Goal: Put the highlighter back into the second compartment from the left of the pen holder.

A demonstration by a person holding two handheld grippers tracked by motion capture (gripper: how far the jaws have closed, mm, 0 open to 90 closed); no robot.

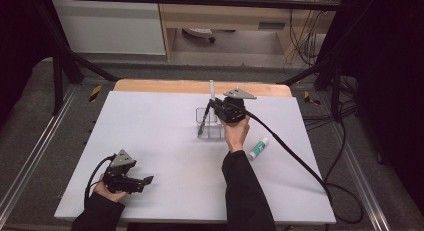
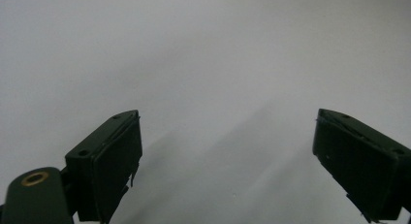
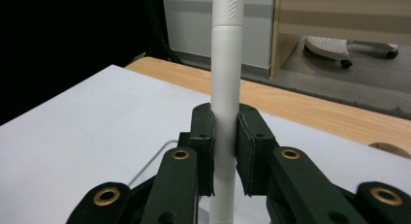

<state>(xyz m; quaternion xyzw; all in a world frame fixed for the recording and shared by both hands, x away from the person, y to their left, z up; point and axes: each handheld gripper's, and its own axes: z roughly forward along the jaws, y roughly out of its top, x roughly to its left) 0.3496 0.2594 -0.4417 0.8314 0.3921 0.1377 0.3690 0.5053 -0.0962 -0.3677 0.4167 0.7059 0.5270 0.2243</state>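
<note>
Just above the middle of the high view, the right gripper (image 1: 216, 109) is clamped on a slim white plastic pen (image 1: 211, 91), which stands upright with its top rising clear above the black jaws. In the right gripper view the same pen (image 3: 226, 88) runs straight up the centre of the frame, pinched on both sides by the two black pads (image 3: 206, 146), which sit narrow against its barrel; the right gripper (image 3: 226, 151) meets it well below the ridged band near the pen's top. The pen's lower end hangs over a small clear plastic organiser box (image 1: 210, 122) standing on the white table top (image 1: 160, 141); whether the tip touches the box I cannot tell. A dark pen-like stick (image 1: 202, 125) leans inside that box. To the lower right of the hand, a white glue stick with a green label (image 1: 258, 148) lies flat on the table, well apart from the box.

In the lower left of the high view, the left gripper (image 1: 145, 181) is held low over the table, pointing to the right. In the left gripper view its jaws stand wide apart with bare white surface between them, and the left gripper (image 2: 228, 161) holds nothing.
</note>
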